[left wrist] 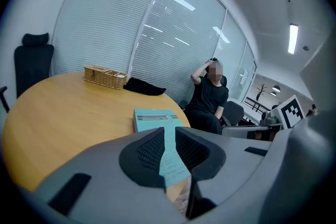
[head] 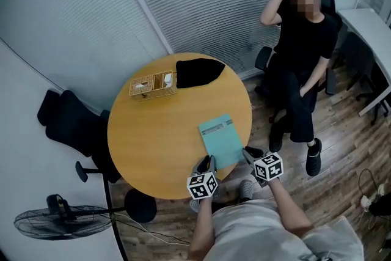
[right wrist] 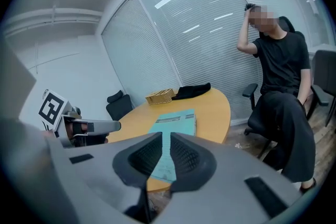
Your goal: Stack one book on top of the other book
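Note:
A teal book (head: pixel 221 139) lies flat near the front right edge of the round wooden table (head: pixel 153 143). I make out only one cover; whether another book lies under it I cannot tell. My left gripper (head: pixel 209 160) hovers at the book's near left corner and my right gripper (head: pixel 249 154) at its near right corner. In the left gripper view the left gripper (left wrist: pixel 169 136) has a narrow gap, and the book (left wrist: pixel 155 117) shows through it, not pinched. In the right gripper view the right gripper (right wrist: pixel 166 140) is almost closed with nothing held, the book (right wrist: pixel 176 120) beyond it.
A wicker basket (head: pixel 153 85) and a black cloth (head: pixel 198 72) sit at the table's far side. A person in black (head: pixel 302 58) sits on a chair to the right. A black office chair (head: pixel 67 122) stands on the left, and a floor fan (head: pixel 61 223) at lower left.

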Demonstrator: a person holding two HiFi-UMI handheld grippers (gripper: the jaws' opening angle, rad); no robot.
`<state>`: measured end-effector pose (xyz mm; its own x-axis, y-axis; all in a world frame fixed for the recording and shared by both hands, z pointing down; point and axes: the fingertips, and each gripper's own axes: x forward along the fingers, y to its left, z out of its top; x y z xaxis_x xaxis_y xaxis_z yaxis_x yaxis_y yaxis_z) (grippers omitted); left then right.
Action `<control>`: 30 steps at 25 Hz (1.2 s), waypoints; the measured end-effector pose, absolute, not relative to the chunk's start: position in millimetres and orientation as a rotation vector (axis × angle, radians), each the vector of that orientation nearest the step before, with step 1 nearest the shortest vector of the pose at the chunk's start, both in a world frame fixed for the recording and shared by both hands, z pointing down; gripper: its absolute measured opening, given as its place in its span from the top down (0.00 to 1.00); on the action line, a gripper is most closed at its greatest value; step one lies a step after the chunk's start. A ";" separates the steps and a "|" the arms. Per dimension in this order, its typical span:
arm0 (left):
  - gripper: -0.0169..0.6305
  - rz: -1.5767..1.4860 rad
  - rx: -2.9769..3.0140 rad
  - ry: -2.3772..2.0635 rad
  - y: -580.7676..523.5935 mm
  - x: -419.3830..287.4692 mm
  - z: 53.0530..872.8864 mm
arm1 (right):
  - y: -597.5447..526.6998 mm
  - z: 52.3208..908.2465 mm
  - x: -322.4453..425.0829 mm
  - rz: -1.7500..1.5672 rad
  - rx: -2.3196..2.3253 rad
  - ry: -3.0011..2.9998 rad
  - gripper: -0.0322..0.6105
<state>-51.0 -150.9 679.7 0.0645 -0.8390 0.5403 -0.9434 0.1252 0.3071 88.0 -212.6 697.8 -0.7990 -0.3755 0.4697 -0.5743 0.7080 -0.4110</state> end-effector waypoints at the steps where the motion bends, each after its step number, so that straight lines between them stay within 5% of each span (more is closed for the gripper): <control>1: 0.87 0.218 1.726 -1.789 -150.3 -51.2 679.8 | -212.9 698.6 88.3 0.782 0.744 -2.558 0.87; 6: 0.93 0.223 1.748 -1.711 -150.7 -47.1 684.8 | -214.5 708.2 85.7 0.789 0.751 -2.517 0.91; 30: 0.93 0.274 1.812 -1.640 -159.9 -40.5 682.4 | -216.6 706.2 79.3 0.757 0.727 -2.510 0.92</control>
<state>-40.5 -159.9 682.4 0.1882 -0.8025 0.5662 -0.9430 0.0135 0.3325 79.3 -216.6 706.2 -0.7761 -0.3578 0.5193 -0.5852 0.7154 -0.3818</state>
